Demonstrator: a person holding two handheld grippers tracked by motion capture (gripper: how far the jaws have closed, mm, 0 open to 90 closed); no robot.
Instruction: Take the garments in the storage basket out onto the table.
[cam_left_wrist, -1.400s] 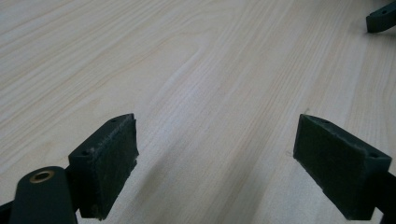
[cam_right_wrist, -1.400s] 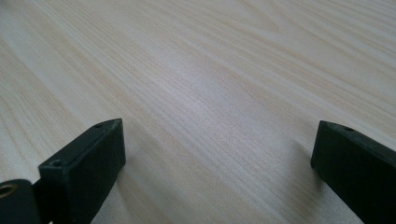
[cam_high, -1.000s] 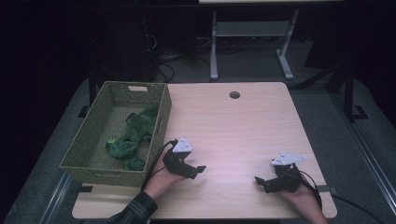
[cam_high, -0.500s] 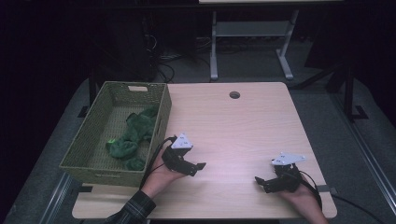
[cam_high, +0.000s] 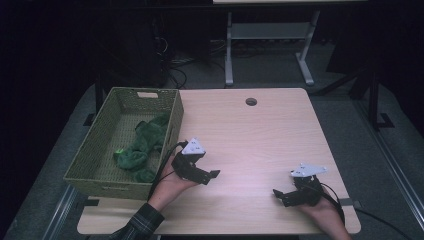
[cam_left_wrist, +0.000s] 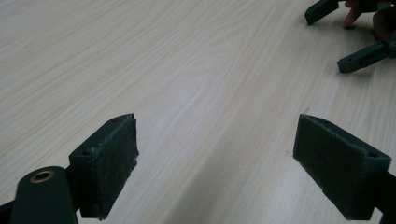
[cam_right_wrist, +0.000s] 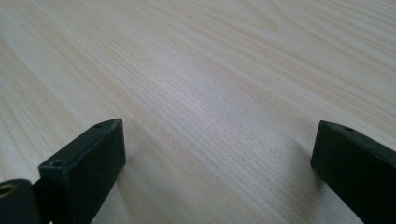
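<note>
- The left gripper (cam_high: 212, 175) sits over the near left part of the table (cam_high: 260, 135), just beside the basket's near right corner; the hand holding it comes up from the bottom edge, with a plaid sleeve (cam_high: 142, 225) showing at the wrist.
- Its jaws stand wide apart with nothing between them (in the left gripper view only bare wood grain lies between the two pads (cam_left_wrist: 109, 161)).
- The right gripper (cam_high: 280, 196) rests low near the table's front right edge, well apart from the left one, and its jaws point left across the table.
- Its jaws are also spread wide and hold nothing; the right gripper view shows plain tabletop between them.
- The left gripper view also catches the right gripper (cam_left_wrist: 348, 39) farther off at the top right, with a fingertip beside it.
- The green cloth (cam_high: 142, 150) lies crumpled inside the basket (cam_high: 107, 180), towards its near right part, touched by neither gripper.
- The basket is a woven green one, standing at the table's left edge.
- A small round hole (cam_high: 251, 101) sits in the tabletop near the far edge.
</note>
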